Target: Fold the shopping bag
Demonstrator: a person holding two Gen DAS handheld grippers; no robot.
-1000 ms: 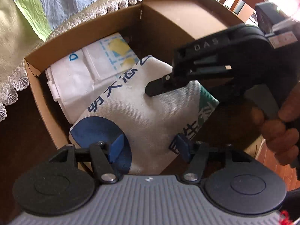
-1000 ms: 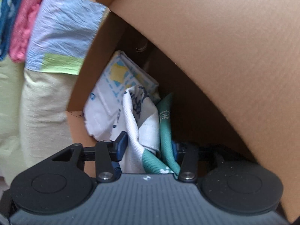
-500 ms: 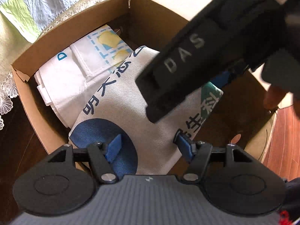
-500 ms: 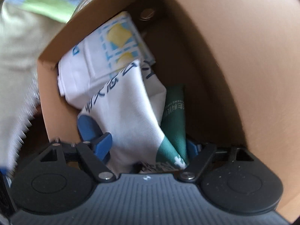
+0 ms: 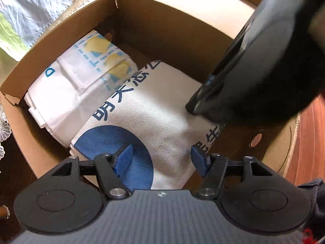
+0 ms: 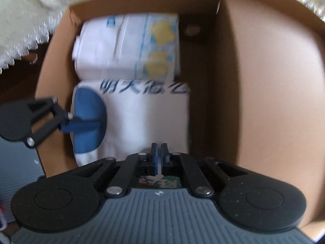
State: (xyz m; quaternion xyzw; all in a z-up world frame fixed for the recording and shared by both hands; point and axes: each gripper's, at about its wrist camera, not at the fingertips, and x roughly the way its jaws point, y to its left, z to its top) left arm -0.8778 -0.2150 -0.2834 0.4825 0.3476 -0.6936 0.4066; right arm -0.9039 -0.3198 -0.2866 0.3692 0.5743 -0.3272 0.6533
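Note:
A folded white canvas shopping bag [image 5: 158, 111] with a blue disc and blue lettering lies flat in a cardboard box [image 5: 162, 30]. My left gripper [image 5: 161, 154] stands open just over the bag's near end, one finger over the blue disc, the other by the bag's right edge. My right gripper [image 6: 158, 152] points straight down over the same bag [image 6: 142, 118], shut with nothing between its pads. In the left wrist view its black tip [image 5: 195, 106] rests at the bag's right side. The left gripper's blue finger [image 6: 85, 125] shows over the disc.
A second folded white bag [image 5: 81, 81] with yellow and light-blue print fills the far-left part of the box, touching the canvas bag. A wide box flap [image 6: 264, 81] rises on the right. Lace-edged cloth [image 5: 30, 10] lies beyond the box; wooden floor [image 5: 308, 142] shows at right.
The right gripper let go of the bag's green-edged fold, rolled round and shut empty. The canvas bag went from bunched to lying flat. The left gripper sank slightly.

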